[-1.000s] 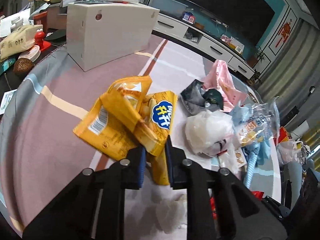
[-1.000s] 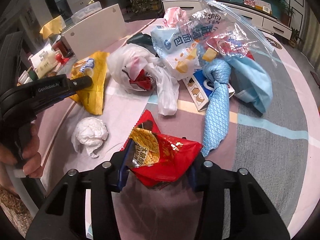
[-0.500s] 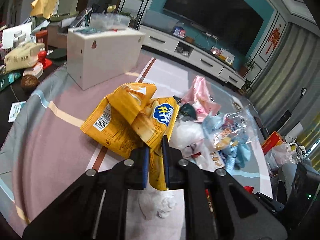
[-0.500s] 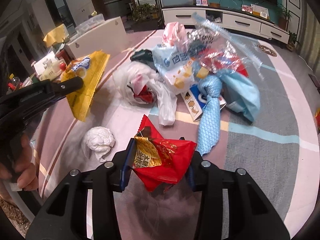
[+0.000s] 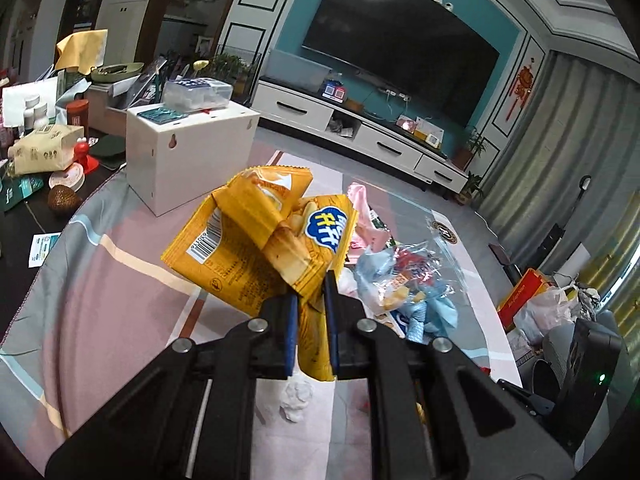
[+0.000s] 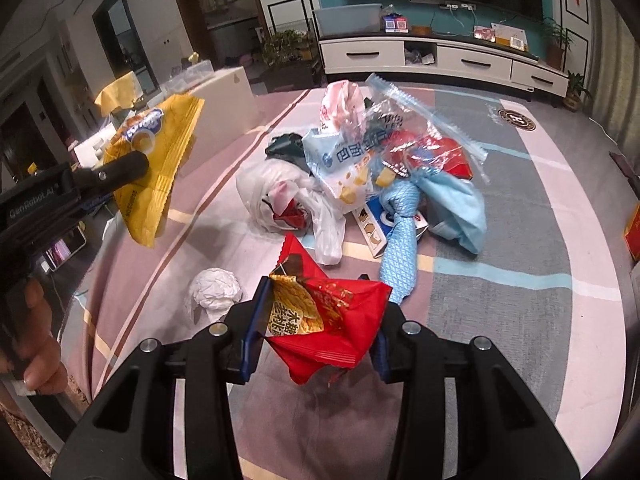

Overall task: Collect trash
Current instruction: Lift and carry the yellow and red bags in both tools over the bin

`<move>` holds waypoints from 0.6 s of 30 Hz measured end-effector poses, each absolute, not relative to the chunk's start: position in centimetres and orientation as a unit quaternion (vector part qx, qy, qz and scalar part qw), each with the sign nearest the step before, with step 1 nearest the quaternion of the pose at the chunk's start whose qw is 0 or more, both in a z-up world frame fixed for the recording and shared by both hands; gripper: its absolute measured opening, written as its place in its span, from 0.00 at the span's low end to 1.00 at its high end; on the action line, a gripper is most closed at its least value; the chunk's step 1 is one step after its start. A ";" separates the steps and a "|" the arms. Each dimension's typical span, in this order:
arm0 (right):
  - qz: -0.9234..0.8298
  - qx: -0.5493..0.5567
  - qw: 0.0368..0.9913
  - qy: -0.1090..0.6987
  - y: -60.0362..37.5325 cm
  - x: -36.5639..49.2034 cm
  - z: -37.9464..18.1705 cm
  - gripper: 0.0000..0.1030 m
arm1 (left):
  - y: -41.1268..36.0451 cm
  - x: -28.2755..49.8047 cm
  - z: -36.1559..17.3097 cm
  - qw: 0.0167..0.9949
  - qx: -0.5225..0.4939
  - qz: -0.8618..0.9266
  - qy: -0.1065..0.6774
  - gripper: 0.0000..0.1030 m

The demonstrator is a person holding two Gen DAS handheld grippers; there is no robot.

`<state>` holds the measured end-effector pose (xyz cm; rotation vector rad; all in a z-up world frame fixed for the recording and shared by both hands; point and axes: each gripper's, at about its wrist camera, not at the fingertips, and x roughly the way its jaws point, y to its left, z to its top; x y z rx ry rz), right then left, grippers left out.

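My left gripper [image 5: 311,320] is shut on a crumpled yellow snack bag [image 5: 256,248] and holds it well above the striped rug; the bag also shows in the right wrist view [image 6: 154,168]. My right gripper [image 6: 318,332] is shut on a red snack wrapper [image 6: 336,332], lifted off the rug. A crumpled white tissue ball [image 6: 214,290] lies on the rug below and between both grippers, and also shows in the left wrist view [image 5: 296,398]. A pile of trash [image 6: 372,172] lies ahead: white plastic bag, clear zip bag, blue cloth, pink bag.
A white box [image 5: 188,160] stands at the rug's far left edge. A cluttered dark table [image 5: 40,152] lies left of it. A TV cabinet [image 6: 440,60] runs along the back wall. A red box and bags [image 5: 532,304] sit at the right.
Both grippers have risen with their bags. The yellow bag now hangs high above the rug, and the red wrapper has lifted clear of it. The pile looks farther away.
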<state>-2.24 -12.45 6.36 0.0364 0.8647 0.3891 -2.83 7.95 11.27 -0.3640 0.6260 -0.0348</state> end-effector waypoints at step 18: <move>0.145 0.068 0.914 0.373 -17.1 -3.6 8.9 0.42 | 3.2 -3.7 11.4 0.940 -0.128 -0.061 0.311 0.13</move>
